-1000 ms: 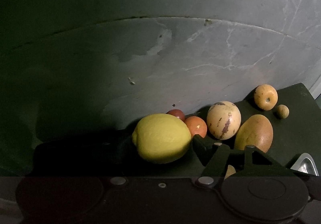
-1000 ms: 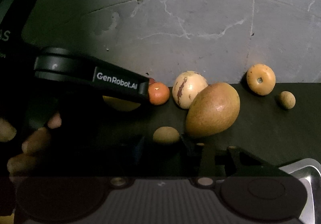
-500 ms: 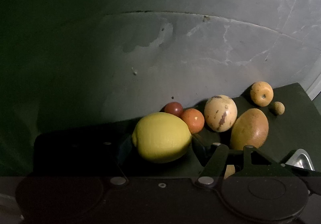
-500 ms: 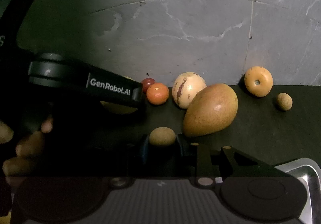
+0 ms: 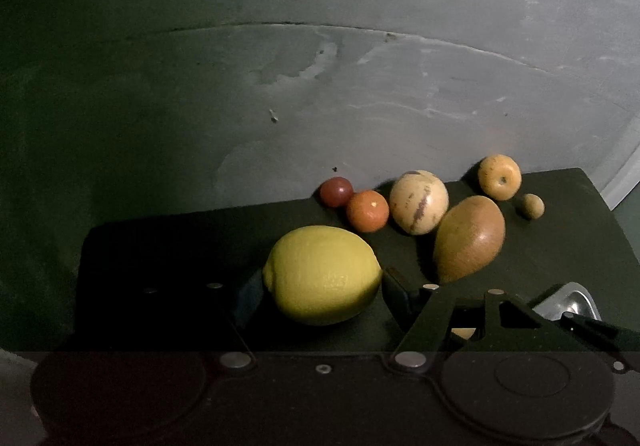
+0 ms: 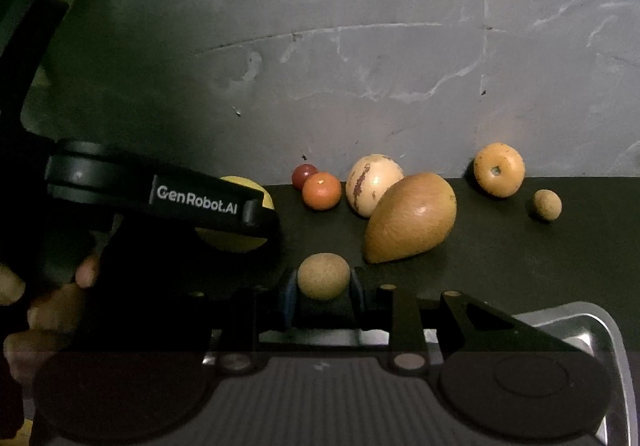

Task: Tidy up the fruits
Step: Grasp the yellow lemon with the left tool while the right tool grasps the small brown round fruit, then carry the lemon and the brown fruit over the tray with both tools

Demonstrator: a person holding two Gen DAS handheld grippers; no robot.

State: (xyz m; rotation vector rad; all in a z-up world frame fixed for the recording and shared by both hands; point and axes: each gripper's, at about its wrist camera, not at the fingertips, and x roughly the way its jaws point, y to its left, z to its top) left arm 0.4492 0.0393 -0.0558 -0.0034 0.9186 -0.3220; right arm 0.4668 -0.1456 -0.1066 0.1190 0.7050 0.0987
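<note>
The left gripper (image 5: 322, 286) is reaching level over the dark worktop (image 5: 560, 246), its jaws pinching the lemon (image 5: 322, 274) from both sides. In the right wrist view the same tool is showing side-on as a black body lettered "GenRobot.AI", with a person's hand (image 6: 48, 302) wrapping its grip at the lower left; only the fingers are catching any light. The right gripper (image 6: 323, 292) is also lying low and pointing toward the grey wall (image 6: 360, 46), its jaws closing on a small brown round fruit (image 6: 323, 276) that is touching both blue pads.

Beyond both grippers, a row of fruit is sitting along the foot of the wall: a dark red cherry-sized fruit (image 5: 336, 191), a small orange (image 5: 367, 211) touching it, a cream melon with brown streaks (image 5: 419, 202), a yellow-orange apple-like fruit (image 5: 500, 177), and a small tan ball (image 5: 533, 206). A brown pear-shaped fruit (image 5: 468, 238) is lying tilted in front of the melon.

The left wrist view is showing the whole lemon, while the right wrist view is hiding most of it behind the left tool. The held brown fruit is plain only in the right wrist view; the left is catching a sliver of something pale behind its linkage, too little to tell. A metal tray (image 6: 592, 326) corner is appearing at lower right in both.
</note>
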